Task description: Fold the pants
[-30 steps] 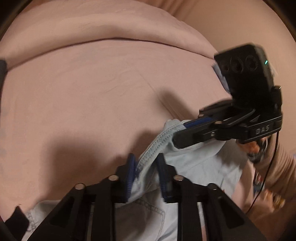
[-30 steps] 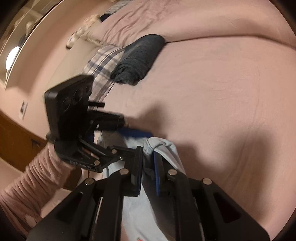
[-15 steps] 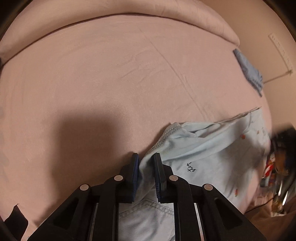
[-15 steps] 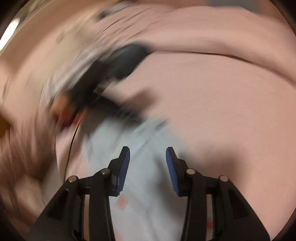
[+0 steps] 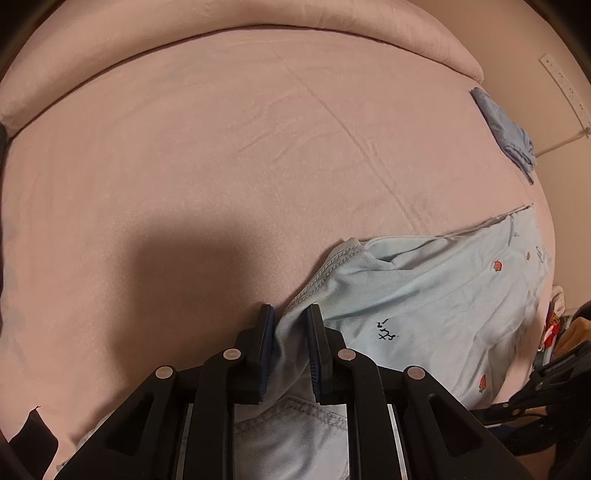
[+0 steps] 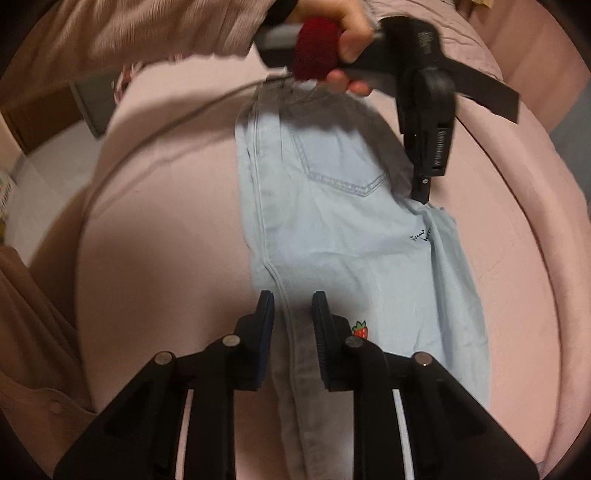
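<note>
Light blue pants with small strawberry prints lie on the pink bed, stretched out lengthwise in the right wrist view. My left gripper is shut on a bunched fold of the pants near the crotch seam; it also shows in the right wrist view, pinching the cloth beside the back pocket. My right gripper hovers open over the side seam of the leg, fingers astride it, holding nothing.
A folded blue cloth lies at the bed's far right edge. A long pink pillow runs along the far side. The person's hand with a red grip holds the left tool.
My right gripper let go of the pants edge, opened and swung away to the leg. The left gripper stays shut on the fold, and the pants have spread out flatter.
</note>
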A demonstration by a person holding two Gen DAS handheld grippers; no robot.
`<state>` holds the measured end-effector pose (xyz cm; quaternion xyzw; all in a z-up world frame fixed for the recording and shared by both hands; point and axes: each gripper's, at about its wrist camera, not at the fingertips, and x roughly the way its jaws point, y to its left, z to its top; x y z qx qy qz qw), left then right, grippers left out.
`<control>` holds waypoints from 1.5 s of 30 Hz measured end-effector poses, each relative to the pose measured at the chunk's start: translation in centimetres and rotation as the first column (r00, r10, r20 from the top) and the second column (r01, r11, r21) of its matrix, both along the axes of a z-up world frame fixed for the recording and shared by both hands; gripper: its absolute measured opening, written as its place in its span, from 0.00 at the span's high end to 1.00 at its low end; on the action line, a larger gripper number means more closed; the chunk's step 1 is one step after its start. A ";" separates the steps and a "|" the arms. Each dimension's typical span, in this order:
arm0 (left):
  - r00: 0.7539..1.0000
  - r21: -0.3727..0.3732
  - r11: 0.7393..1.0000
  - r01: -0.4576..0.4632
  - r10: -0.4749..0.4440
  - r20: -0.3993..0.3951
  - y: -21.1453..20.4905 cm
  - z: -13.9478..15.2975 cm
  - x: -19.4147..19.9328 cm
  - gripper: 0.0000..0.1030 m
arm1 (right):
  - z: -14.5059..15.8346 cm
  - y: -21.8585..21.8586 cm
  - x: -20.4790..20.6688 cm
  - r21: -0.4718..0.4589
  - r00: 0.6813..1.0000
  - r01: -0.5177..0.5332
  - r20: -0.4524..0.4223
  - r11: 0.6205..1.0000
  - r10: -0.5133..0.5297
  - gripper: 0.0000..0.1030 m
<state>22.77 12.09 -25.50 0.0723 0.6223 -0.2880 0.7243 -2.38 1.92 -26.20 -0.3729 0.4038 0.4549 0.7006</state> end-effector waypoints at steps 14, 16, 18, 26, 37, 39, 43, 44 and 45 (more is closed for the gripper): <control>0.999 0.057 0.998 0.006 -0.009 0.052 0.0 -0.2 -0.2 0.87 | 0.2 0.2 -2.1 0.067 0.991 -0.061 -0.118 0.996 0.068 0.98; 0.998 0.063 0.998 0.003 -0.007 0.065 -0.1 0.2 -0.4 0.87 | 0.4 -0.5 -0.1 0.121 0.970 0.039 -0.241 0.992 -0.009 0.96; 0.991 0.044 0.999 -0.003 -0.003 0.135 0.6 1.9 -0.9 0.87 | 1.7 -1.4 0.2 0.203 0.963 0.071 -0.269 0.977 -0.014 0.96; 0.988 -0.182 0.983 -0.032 0.059 0.146 3.3 5.2 -6.3 0.87 | 4.1 -7.4 12.2 0.332 0.881 0.470 -0.235 0.818 -0.411 0.75; 0.996 -0.154 0.987 -0.052 0.040 -0.078 5.3 -1.9 -13.5 0.94 | -1.8 -2.5 21.2 0.160 0.828 0.509 -0.360 0.846 -0.430 0.93; 0.993 -0.142 0.988 -0.066 0.050 -0.109 6.2 -2.3 -13.5 0.97 | -1.4 -2.9 21.8 0.161 0.828 0.511 -0.356 0.845 -0.433 0.95; 0.994 -0.092 0.995 -0.043 0.033 -0.106 5.9 -2.2 -13.9 0.97 | -1.9 -2.3 21.9 0.098 0.859 0.472 -0.274 0.876 -0.432 0.96; 0.994 -0.081 0.996 -0.040 0.031 -0.104 5.6 -2.1 -13.9 0.97 | -1.6 -2.1 22.0 0.101 0.863 0.476 -0.248 0.874 -0.441 1.00; 0.994 -0.080 0.996 -0.041 0.033 -0.104 6.3 -1.8 -14.3 0.97 | -0.8 -2.2 22.5 0.125 0.853 0.508 -0.209 0.852 -0.478 0.98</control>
